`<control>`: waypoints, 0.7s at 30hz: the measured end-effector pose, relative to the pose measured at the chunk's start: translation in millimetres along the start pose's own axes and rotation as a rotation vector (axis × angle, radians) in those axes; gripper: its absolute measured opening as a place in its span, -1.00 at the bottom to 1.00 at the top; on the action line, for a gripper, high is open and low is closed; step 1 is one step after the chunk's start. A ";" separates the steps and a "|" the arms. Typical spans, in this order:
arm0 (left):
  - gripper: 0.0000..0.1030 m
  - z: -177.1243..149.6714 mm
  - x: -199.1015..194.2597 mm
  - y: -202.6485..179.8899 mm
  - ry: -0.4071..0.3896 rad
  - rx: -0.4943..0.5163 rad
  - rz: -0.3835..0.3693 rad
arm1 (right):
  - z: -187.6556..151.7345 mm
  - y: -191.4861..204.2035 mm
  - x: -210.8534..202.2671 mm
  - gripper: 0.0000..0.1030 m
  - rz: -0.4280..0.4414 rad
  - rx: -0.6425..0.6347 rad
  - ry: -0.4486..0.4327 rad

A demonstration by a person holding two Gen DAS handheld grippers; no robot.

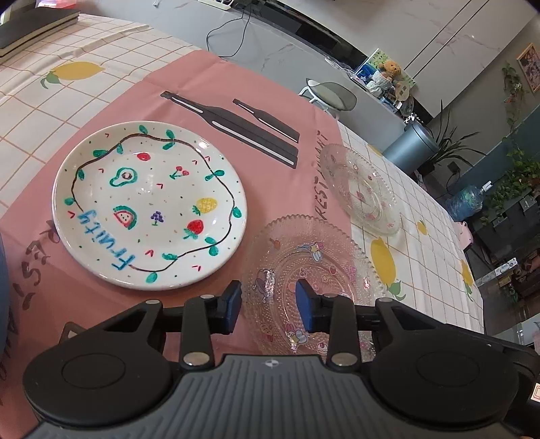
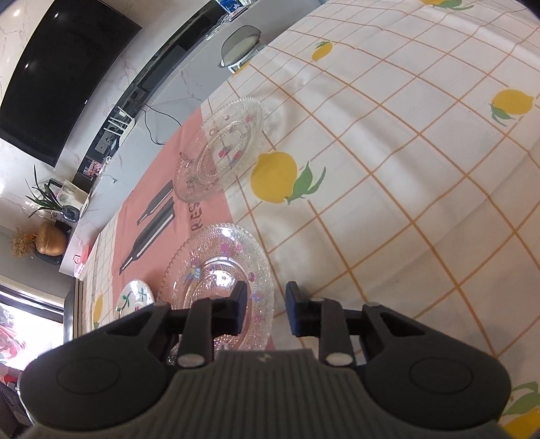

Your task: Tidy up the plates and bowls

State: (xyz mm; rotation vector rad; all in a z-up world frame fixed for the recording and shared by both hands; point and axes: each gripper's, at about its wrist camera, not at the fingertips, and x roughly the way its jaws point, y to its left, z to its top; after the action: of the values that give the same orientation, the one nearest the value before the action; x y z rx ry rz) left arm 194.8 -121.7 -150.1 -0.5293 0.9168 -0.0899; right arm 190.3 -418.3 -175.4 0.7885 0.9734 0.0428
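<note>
A large clear glass plate (image 1: pixel 314 266) with cartoon prints lies at the edge of the pink mat (image 1: pixel 270 111). My left gripper (image 1: pixel 269 305) hovers over its near left part, jaws apart, one blue pad by the rim and the other over the plate. In the right wrist view the same plate (image 2: pixel 219 270) has its right rim between the fingers of my right gripper (image 2: pixel 266 305), with a gap on both sides. A smaller glass plate (image 1: pixel 361 189) (image 2: pixel 222 148) lies beyond. A white plate painted with fruit (image 1: pixel 148 202) (image 2: pixel 135 297) sits to the left.
The table wears a checked cloth with lemons (image 2: pixel 405 152). Its far edge runs past the small plate, with a grey stool (image 1: pixel 332 96) behind it. Dark notebooks (image 1: pixel 30 27) lie at the far left corner.
</note>
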 end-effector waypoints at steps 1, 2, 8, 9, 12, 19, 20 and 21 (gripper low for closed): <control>-0.40 0.2 0.3 0.0 -0.001 0.005 0.005 | -0.3 0.1 0.3 -0.65 0.000 -0.001 0.002; -0.47 0.6 0.7 0.4 0.000 0.009 0.011 | -0.4 -0.7 0.6 -0.70 0.001 0.003 0.004; -0.73 0.6 -2.3 1.9 -0.003 0.004 0.036 | -1.9 -2.7 -0.2 -0.91 -0.003 0.008 0.003; -0.73 -0.1 -4.5 0.6 -0.010 0.014 0.041 | -2.5 -1.6 -0.8 -0.91 -0.006 0.000 0.001; -0.73 -1.8 -11.5 -1.2 -0.021 0.033 0.042 | -3.7 -0.1 -5.0 -0.92 0.004 -0.010 -0.003; -0.74 -10.8 -32.3 -2.2 -0.015 0.047 0.038 | -14.0 -3.6 -22.4 -0.92 0.025 0.018 0.004; -0.74 -12.3 -36.0 -2.2 -0.014 0.047 0.039 | -15.5 -2.3 -25.7 -0.92 0.021 0.016 0.004; -0.74 -13.9 -39.6 -2.3 -0.017 0.047 0.043 | -17.4 -0.9 -27.9 -0.92 0.010 0.014 0.012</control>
State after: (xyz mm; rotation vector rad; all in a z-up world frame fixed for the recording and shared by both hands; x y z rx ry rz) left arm 160.1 -117.6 -126.8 -0.4656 0.9073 -0.0678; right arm 160.6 -419.2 -161.2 0.8066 0.9819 0.0492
